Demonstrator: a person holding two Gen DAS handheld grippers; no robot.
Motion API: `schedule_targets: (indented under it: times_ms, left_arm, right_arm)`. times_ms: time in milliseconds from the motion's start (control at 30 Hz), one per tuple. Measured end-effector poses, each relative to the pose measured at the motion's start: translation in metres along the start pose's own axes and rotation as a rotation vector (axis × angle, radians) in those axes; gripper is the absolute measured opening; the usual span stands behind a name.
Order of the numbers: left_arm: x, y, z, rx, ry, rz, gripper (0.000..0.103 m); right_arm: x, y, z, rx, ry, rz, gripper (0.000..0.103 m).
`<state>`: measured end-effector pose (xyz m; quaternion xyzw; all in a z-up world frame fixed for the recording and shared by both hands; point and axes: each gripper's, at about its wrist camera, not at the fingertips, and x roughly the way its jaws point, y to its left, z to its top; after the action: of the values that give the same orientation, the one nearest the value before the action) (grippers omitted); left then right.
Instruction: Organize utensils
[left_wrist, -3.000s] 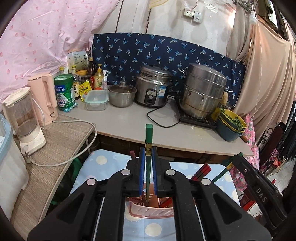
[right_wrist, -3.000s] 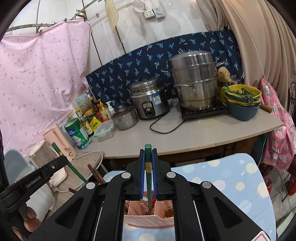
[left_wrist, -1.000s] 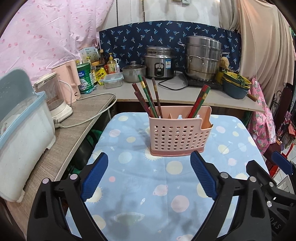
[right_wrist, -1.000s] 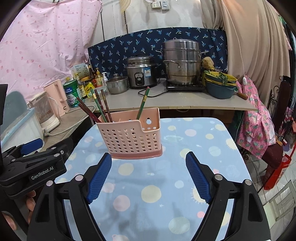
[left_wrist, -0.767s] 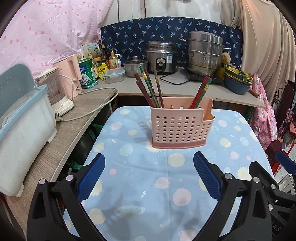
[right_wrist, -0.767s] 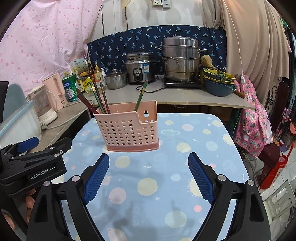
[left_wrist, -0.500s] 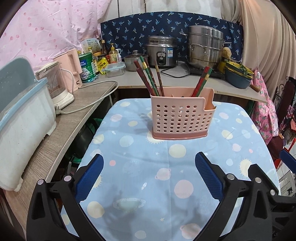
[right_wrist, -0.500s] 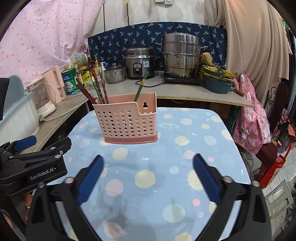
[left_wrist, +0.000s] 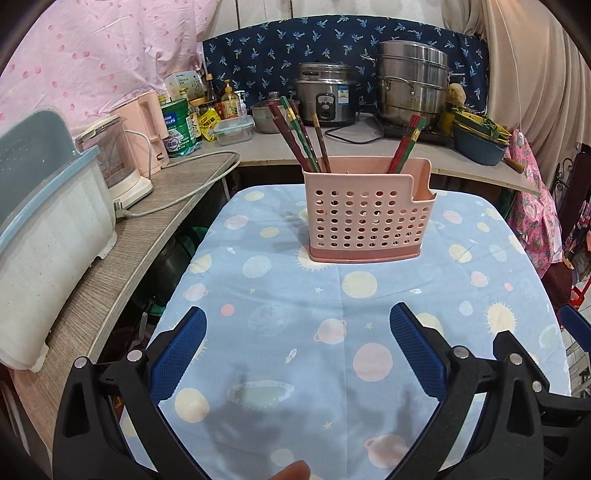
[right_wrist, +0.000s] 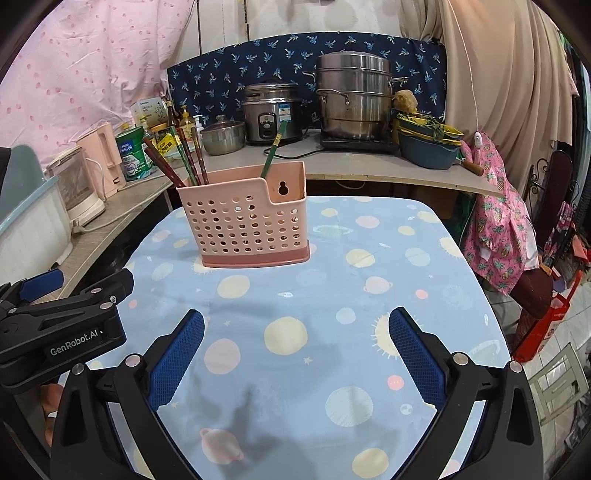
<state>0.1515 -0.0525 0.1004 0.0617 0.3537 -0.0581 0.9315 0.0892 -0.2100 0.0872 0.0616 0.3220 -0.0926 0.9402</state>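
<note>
- The left hand-held gripper (left_wrist: 297, 350) has just spread wide over the tabletop (left_wrist: 332, 369), nothing between its pads.
- The right hand-held gripper (right_wrist: 295, 350) likewise.
- The pink holder (left_wrist: 367, 214) stands ahead, chopsticks (left_wrist: 303, 136) seemingly in two compartments.

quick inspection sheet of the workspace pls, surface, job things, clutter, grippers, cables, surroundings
surface: table under a blue planet-print cloth; bare apart from the holder.
job's things: pink perforated utensil holder upright on the cloth; chopsticks lean in its left compartment, a red and green pair in its right.
clutter: on the counter, green can, sauce bottles, lidded food box, small pot, rice cooker, stacked steamer pot, bowls of greens.
grippers: left gripper and right gripper both open and empty, over the near cloth; their jaws have just been opening.
cables: white cord from the blender; black cord by the rice cooker.
surroundings: pink sheet, blue patterned cloth, beige curtain.
</note>
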Motion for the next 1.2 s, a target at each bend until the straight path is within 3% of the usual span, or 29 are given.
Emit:
schedule_targets:
  times_ms: [1200]
  left_arm:
    - [0.0012,0.0053,-0.0062,-0.014,0.007,0.015,0.095]
  right_arm:
    - [0.0025,0.0020,-0.0009,0.007,0.009,-0.006,0.097]
